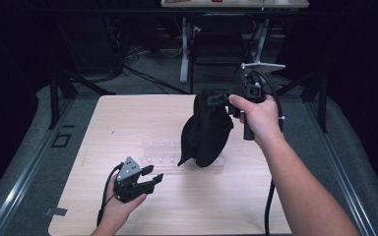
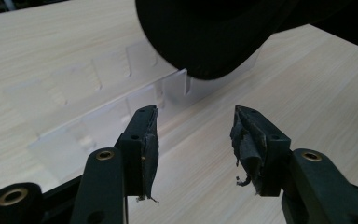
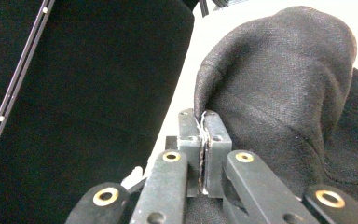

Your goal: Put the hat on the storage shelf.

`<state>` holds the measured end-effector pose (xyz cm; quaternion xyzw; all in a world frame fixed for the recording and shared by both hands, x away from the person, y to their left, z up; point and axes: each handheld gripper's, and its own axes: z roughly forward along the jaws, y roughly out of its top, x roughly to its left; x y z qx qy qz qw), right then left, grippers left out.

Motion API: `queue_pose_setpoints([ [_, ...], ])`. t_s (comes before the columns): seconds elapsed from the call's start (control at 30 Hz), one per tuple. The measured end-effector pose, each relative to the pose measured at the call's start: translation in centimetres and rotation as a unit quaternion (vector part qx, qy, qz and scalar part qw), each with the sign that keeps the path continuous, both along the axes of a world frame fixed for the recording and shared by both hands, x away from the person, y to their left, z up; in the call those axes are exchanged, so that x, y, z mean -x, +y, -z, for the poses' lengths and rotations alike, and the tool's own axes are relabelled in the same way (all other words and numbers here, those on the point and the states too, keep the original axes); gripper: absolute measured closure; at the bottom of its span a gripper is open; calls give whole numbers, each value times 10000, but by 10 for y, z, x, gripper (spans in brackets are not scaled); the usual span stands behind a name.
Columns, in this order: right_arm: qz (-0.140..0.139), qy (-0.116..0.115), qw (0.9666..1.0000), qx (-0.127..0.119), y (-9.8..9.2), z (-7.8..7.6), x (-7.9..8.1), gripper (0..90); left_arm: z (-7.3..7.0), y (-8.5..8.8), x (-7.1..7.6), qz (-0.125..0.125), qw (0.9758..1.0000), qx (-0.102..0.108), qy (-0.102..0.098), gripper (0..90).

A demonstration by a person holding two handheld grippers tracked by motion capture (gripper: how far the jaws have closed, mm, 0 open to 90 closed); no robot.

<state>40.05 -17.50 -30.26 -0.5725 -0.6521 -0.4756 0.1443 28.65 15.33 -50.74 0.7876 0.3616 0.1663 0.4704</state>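
high view: the right gripper (image 1: 222,100) holds a black cap (image 1: 206,130) up by its edge, so it hangs limp over a clear plastic rack (image 1: 163,151) on the wooden table (image 1: 128,118). it looks soft and light, likely to sag and swing. the left gripper (image 1: 152,177) sits low at the near left, apart from the cap.

left gripper view: the jaws stand apart with nothing between them, and their pads (image 2: 151,149) look frayed. the cap's rounded lower edge (image 2: 205,51) hangs ahead, probably the best place to take hold. the rack beneath it could catch the cap.

right gripper view: the jaws are pinched tight on a fold of fabric (image 3: 270,93).
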Motion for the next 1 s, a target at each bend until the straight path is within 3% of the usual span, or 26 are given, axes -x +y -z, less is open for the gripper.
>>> queue_pose_setpoints([
  [0.6, -37, -36, 10000, -17, 6, 0, 0, 883, -3, -43, -18, 255, 9997, -48, -22, 672],
  [0.83, -42, -33, 10000, -50, 6, 1, 0, 882, 1, -51, -22, 197, 9997, -162, -27, 762],
  [1.0, -19, -32, 10000, -49, 6, 1, 0, 883, 3, -55, -22, 179, 9993, -270, -210, 801],
])
